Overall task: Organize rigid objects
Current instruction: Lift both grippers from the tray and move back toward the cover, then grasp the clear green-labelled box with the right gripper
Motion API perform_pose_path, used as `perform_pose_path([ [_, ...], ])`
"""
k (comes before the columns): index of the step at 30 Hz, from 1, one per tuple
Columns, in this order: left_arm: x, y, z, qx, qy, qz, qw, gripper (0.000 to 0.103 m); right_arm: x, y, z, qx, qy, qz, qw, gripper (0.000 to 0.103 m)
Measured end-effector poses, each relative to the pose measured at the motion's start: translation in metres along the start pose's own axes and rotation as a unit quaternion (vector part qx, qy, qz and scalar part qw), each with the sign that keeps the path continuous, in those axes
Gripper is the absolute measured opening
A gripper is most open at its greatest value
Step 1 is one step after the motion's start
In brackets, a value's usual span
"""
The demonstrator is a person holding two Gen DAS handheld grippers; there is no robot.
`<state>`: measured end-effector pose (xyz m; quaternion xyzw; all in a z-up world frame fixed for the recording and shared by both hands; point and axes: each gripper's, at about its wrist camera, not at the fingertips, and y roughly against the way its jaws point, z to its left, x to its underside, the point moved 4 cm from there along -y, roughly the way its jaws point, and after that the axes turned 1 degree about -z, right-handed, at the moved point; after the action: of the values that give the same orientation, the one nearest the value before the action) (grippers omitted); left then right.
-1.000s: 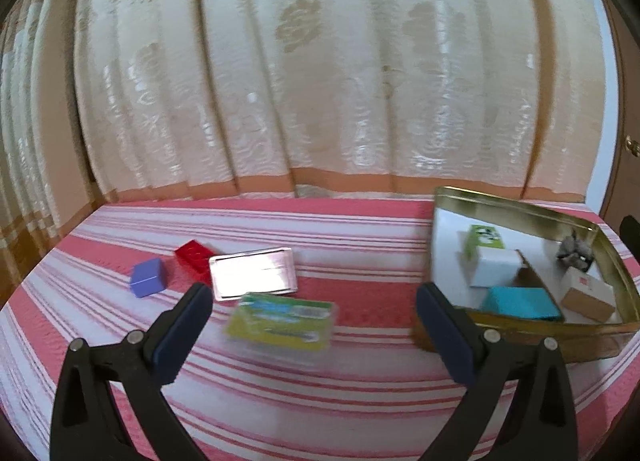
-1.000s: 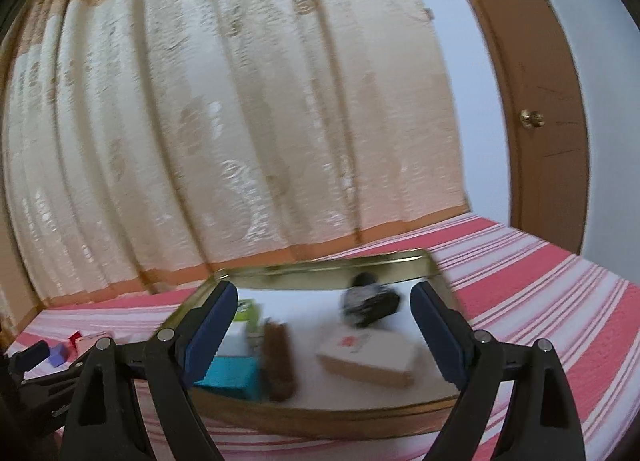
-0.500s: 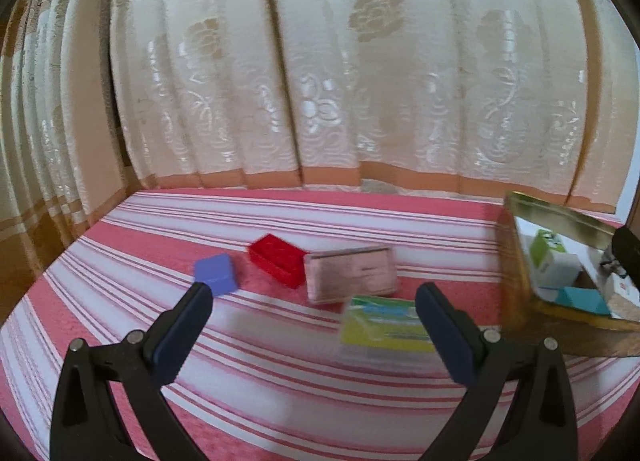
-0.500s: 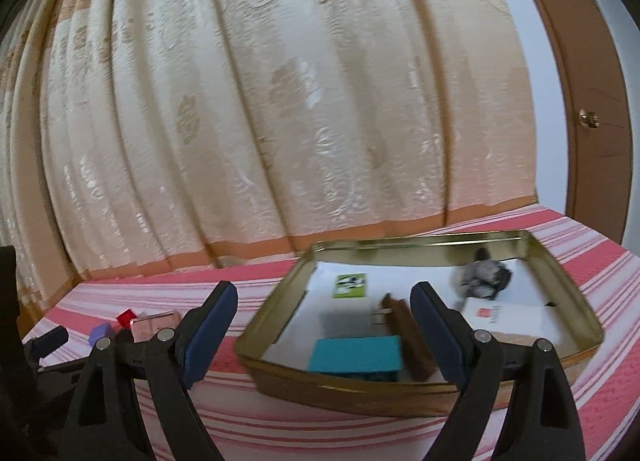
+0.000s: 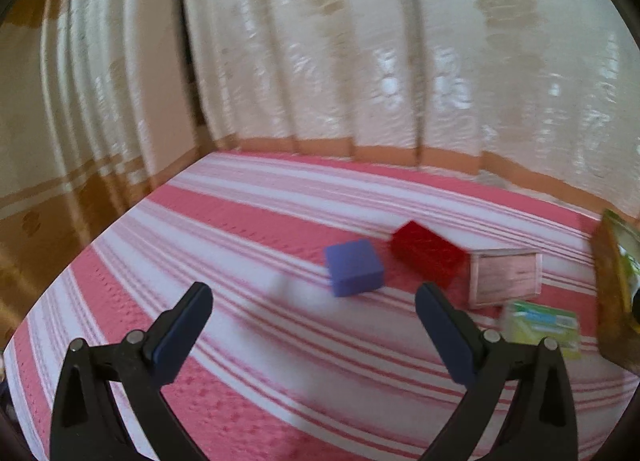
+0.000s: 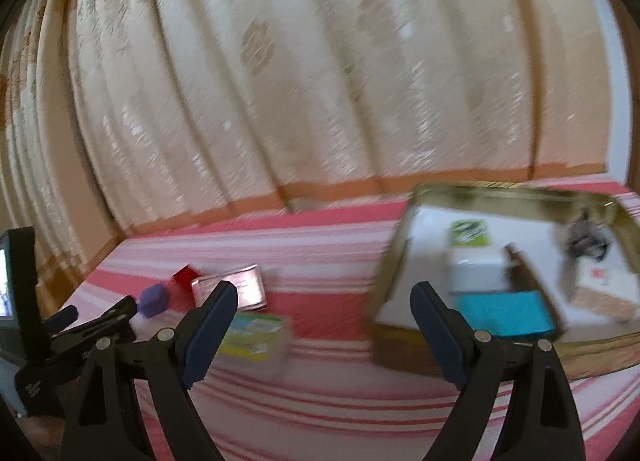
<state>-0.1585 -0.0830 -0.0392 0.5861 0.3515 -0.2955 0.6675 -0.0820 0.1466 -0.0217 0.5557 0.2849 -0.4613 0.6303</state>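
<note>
right now both sets of jaws stand wide apart with nothing between them: the left gripper [image 5: 314, 319] over bare striped cloth, the right gripper [image 6: 324, 321] between the loose pieces and the gold tray [image 6: 516, 193].

risk, as i judge it: both views are smeared, so a jaw arriving at an angle could shove a box along the table [image 5: 260, 373] instead of straddling it. the red box [image 5: 428, 253] and clear case [image 5: 506, 277] touch, so gripping one may drag the other.

loose on the table, near to far from the left gripper: one green-labelled case [image 5: 540, 325] at 3 o'clock, one blue box [image 5: 354, 267] at 12, one clear case, one red box at 1. four loose. the tray at far right holds about five things, one a teal box [image 6: 504, 313]; blur stops a sure count.
</note>
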Motion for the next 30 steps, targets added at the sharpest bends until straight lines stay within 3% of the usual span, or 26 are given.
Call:
perform_pose_path([
  [11,0.002,-0.006,0.011,-0.022,0.013,0.021,0.9995,0.103,0.028,-0.054,0.05,-0.09,0.074,0.135,0.984,0.09],
  [19,0.002,-0.011,0.013,-0.008,0.024,0.036,0.999,0.103,0.035,-0.079,0.06,-0.121,0.19,0.167,0.96,0.091],
  [22,0.002,-0.011,0.011,-0.004,0.022,0.039,0.999,0.103,0.038,-0.086,0.06,-0.138,0.193,0.189,0.953,0.091],
  [30,0.003,-0.012,0.011,-0.002,0.024,0.043,0.9988,0.103,0.043,-0.099,0.06,-0.131,0.198,0.212,0.948,0.092],
])
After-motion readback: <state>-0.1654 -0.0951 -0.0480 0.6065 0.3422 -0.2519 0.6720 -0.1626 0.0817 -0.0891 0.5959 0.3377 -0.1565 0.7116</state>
